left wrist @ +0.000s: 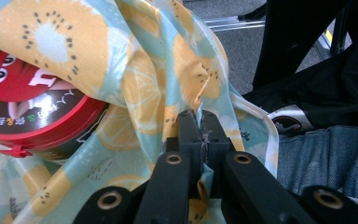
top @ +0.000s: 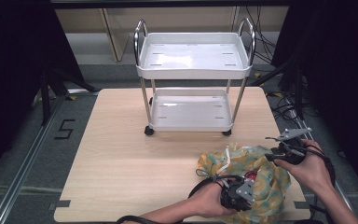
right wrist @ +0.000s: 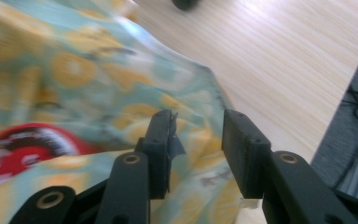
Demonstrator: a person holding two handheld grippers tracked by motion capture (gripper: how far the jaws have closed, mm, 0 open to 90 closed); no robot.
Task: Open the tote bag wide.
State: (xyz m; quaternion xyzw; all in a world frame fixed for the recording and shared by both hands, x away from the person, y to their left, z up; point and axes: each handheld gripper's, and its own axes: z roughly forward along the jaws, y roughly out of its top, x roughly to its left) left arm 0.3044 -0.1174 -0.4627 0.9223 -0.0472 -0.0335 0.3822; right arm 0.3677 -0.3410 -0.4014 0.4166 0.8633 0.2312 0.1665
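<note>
The fruit-print bag lies at the table's near right corner, a red tin showing inside. My left gripper pinches its near edge tight; my right gripper stands half open, empty. I should regrip the far rim and spread the mouth gently.

light wood table sitting on a grey floor, with a metal rail running along its left side and a black "5" marking next to it. white two-tier trolley parked at the far edge (chrome handles), cables tangled off right, dark curtains both sides
</note>
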